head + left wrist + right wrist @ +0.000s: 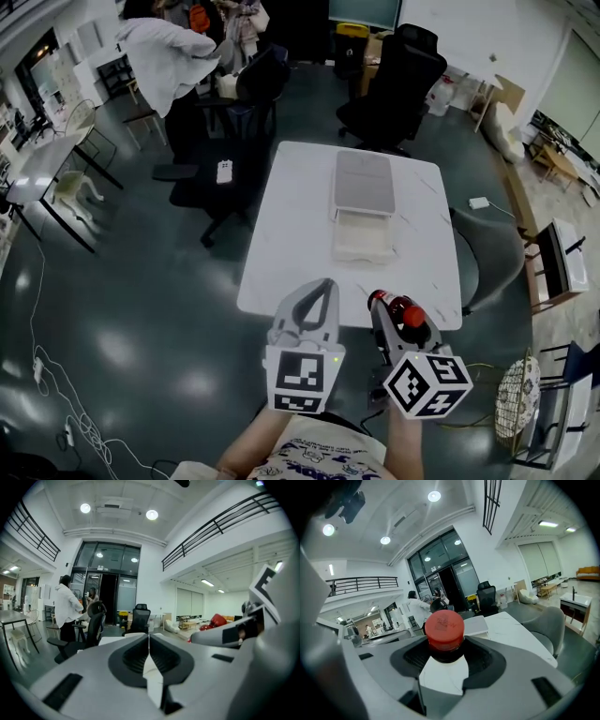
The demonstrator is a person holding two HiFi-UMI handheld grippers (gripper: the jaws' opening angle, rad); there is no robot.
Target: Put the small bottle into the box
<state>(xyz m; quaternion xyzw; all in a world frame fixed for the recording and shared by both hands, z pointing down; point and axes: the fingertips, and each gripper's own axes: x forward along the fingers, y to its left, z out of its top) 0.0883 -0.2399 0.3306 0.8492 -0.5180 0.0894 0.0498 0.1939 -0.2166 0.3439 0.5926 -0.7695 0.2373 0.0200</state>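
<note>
White bench (291,244) carries the open box (364,234) at its middle. Right tool (401,328) grips the small bottle (396,307) above the near edge. Left tool (325,286) is closed and empty.

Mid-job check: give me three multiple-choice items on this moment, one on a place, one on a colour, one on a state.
1. Where is the small bottle?
A. in the box
B. between the jaws of the right gripper
C. lying on the table

2. What colour is its cap?
A. red
B. blue
C. white

3. How do the jaws of the left gripper stand?
A. wide apart
B. shut on the bottle
C. together, nothing between them

Answers: 1 B, the right gripper view shows its neck clamped between the jaws. 2 A, the cap is plainly red. 3 C, the left gripper view shows the jaws meeting along one line.
</note>
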